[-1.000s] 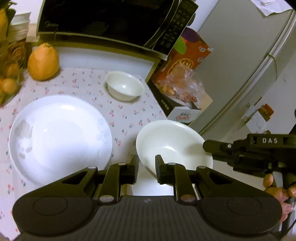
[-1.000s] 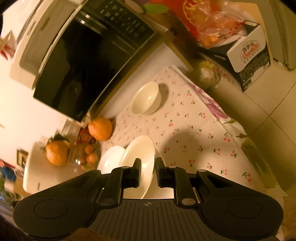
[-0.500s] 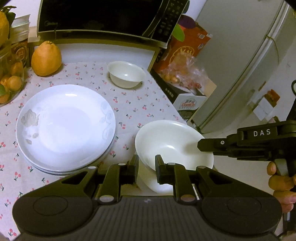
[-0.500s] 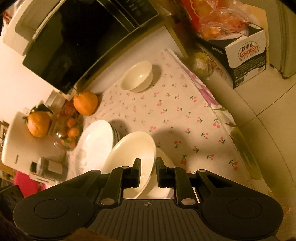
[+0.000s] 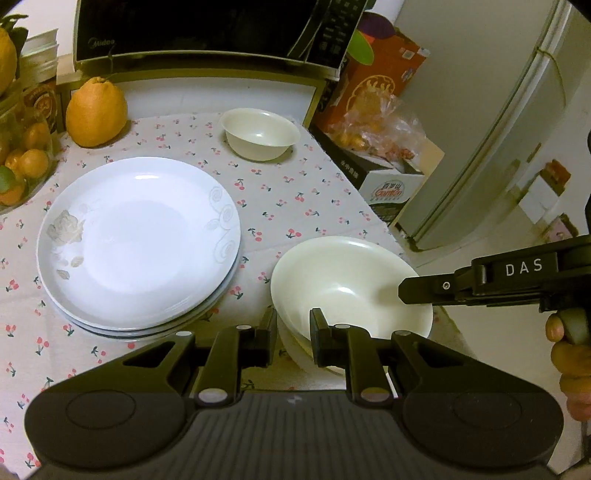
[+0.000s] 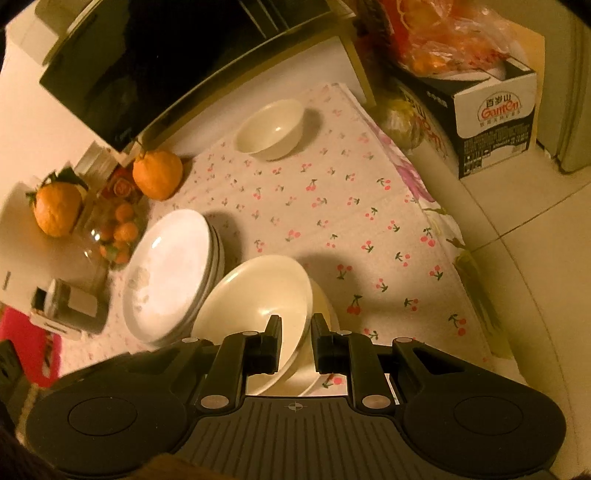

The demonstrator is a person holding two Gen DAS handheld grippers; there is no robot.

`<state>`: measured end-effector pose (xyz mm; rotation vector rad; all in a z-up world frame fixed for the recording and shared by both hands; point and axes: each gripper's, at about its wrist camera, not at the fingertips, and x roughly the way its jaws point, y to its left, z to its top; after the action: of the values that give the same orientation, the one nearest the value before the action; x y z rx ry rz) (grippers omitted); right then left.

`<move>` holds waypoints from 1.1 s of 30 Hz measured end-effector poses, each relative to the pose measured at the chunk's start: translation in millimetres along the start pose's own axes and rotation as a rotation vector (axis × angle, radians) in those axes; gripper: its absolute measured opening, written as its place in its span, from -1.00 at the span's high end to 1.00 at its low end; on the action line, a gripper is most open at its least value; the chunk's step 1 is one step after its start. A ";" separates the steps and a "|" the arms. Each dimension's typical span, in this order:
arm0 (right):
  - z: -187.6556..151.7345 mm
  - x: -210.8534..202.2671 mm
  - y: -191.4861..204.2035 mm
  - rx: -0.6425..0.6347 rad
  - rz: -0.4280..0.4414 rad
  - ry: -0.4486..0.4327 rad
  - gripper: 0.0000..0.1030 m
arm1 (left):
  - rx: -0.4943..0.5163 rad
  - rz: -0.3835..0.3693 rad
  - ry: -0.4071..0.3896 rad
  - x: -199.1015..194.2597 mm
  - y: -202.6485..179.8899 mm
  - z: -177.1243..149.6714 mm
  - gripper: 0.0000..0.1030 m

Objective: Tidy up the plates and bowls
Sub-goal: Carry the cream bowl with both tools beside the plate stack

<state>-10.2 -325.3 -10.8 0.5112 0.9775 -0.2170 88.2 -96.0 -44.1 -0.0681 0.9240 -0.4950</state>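
- The large cream bowl (image 5: 351, 291) sits tilted at the near right edge of the bench (image 5: 288, 206), on top of another cream dish (image 6: 325, 302) that shows under it.
- The left claw (image 5: 293, 338) pinches the near rim of this bowl; its two fingers are close together with the rim between them.
- The right claw (image 6: 295, 341) pinches the opposite rim of the same bowl, also nearly pressed together; in the left wrist view it reaches in from the right, with the person's hand (image 5: 570, 354) behind it.
- Just beside the bowl, to the left, lies a stack of white plates (image 5: 140, 243) with a grey flower pattern.
- A small cream bowl (image 5: 260, 133) stands well apart, at the far side of the cherry-print cloth, near the microwave (image 5: 207, 33).
- An orange fruit (image 5: 96, 112) stands at the far left; a box with a bag of fruit (image 5: 384, 147) stands on the floor to the right.
- Nothing stands between the large bowl and the plates.
- Compared with one second ago, the bowl appears a bit lower and nearer to the plate stack, and both claws grip it as before.
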 end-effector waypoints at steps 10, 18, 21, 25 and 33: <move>-4.1 6.4 7.7 -0.070 -0.056 0.013 0.63 | 0.050 0.030 -0.001 5.0 -4.8 -3.9 0.68; -4.4 6.6 11.4 -0.106 -0.081 0.012 0.62 | 0.053 0.029 0.008 6.7 -4.8 -4.4 0.68; -4.3 6.6 12.2 -0.109 -0.082 0.012 0.61 | 0.054 0.029 0.009 7.2 -5.1 -3.8 0.68; -4.1 6.6 12.5 -0.114 -0.085 0.013 0.61 | 0.054 0.029 0.015 8.4 -4.6 -5.0 0.68; -2.2 7.6 8.5 -0.082 -0.089 0.031 0.60 | 0.042 0.027 0.028 10.7 -2.0 -4.6 0.63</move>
<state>-4.3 -316.5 -15.5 0.3979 1.0363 -0.2480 89.2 -101.7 -54.3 -0.0109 0.9404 -0.4908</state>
